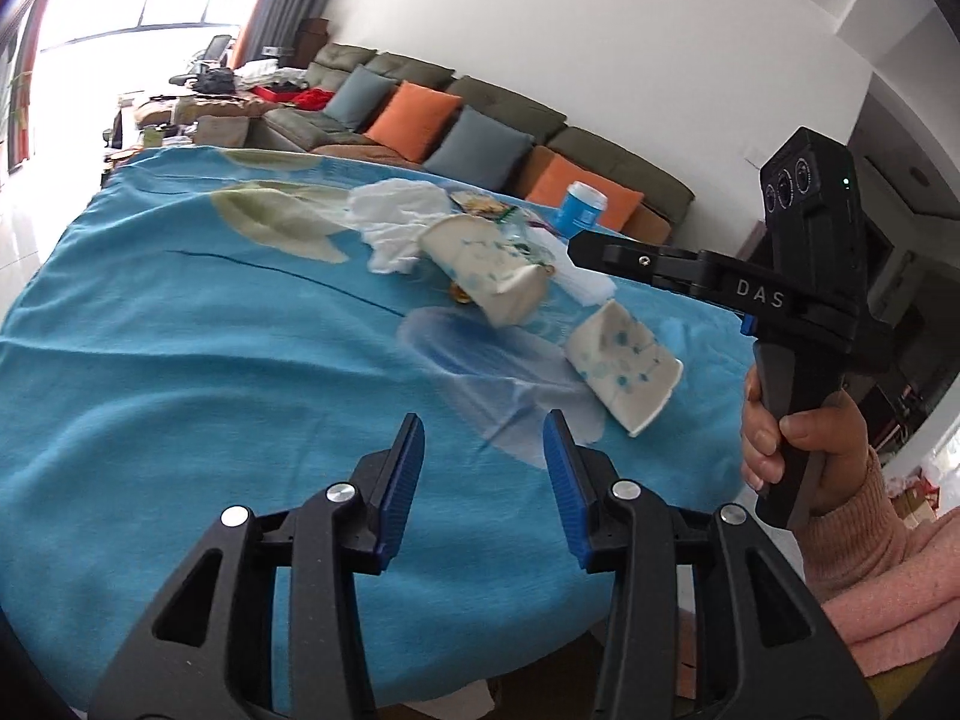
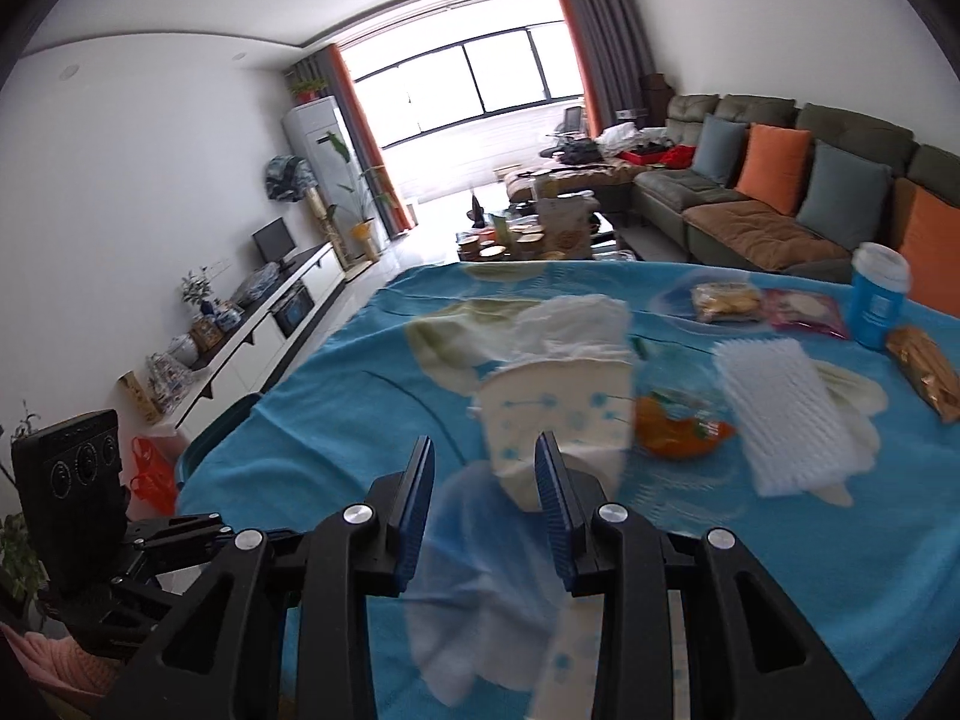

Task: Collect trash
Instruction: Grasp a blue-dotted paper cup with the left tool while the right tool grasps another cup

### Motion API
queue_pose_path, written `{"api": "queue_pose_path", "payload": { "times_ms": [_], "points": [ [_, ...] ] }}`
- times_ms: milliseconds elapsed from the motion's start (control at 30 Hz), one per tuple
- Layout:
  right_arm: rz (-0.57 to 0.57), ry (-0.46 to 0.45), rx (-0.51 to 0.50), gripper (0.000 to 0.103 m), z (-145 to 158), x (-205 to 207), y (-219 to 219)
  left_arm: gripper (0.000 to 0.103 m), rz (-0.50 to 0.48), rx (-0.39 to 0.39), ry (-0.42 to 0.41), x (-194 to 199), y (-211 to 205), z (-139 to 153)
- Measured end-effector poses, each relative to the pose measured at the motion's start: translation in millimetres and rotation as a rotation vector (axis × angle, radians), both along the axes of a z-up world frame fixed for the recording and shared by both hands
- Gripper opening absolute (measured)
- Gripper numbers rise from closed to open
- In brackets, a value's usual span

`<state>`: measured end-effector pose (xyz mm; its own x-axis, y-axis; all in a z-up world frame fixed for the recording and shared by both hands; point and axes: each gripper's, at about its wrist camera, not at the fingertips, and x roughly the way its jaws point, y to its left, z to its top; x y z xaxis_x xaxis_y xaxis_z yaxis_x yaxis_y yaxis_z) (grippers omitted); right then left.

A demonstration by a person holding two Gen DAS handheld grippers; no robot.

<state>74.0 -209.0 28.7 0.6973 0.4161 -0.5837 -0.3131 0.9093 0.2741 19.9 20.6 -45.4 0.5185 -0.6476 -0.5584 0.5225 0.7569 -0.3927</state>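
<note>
Left tongs (image 1: 483,441), lower centre of the left wrist view, spread, nothing between the pads. Right tongs (image 2: 485,465) also spread and empty; in the right wrist view a paper cup (image 2: 558,414) lies just beyond, partly hidden by the right pad, motion-blurred. Trash sits on the blue-clothed counter (image 1: 180,360): second paper cup (image 1: 624,369) centre right, crumpled tissue (image 1: 396,222) upper centre, blue lidded cup (image 2: 879,294) far right. Orange wrapper (image 2: 678,429) too blurred to identify. Person's hand (image 1: 798,438) grips the right handle, sleeve cut off.
</note>
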Motion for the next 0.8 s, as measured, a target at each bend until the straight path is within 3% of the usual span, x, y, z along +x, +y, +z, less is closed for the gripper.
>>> {"api": "queue_pose_path", "payload": {
  "times_ms": [333,567,800],
  "points": [
    [-0.13,0.098,0.013,0.033,-39.7,-17.4,-81.2,0.043,-0.166,-0.015,0.073,13.2,-77.7,-6.8],
    [-0.109,0.122,0.086,0.032,-52.5,-19.5,-95.4,0.052,-0.205,-0.021,0.121,30.9,-112.6,-12.8],
    [-0.071,0.129,0.141,0.032,-56.0,-19.4,-95.6,0.056,-0.22,-0.041,0.223,54.3,-133.6,-26.0]
  ]
}}
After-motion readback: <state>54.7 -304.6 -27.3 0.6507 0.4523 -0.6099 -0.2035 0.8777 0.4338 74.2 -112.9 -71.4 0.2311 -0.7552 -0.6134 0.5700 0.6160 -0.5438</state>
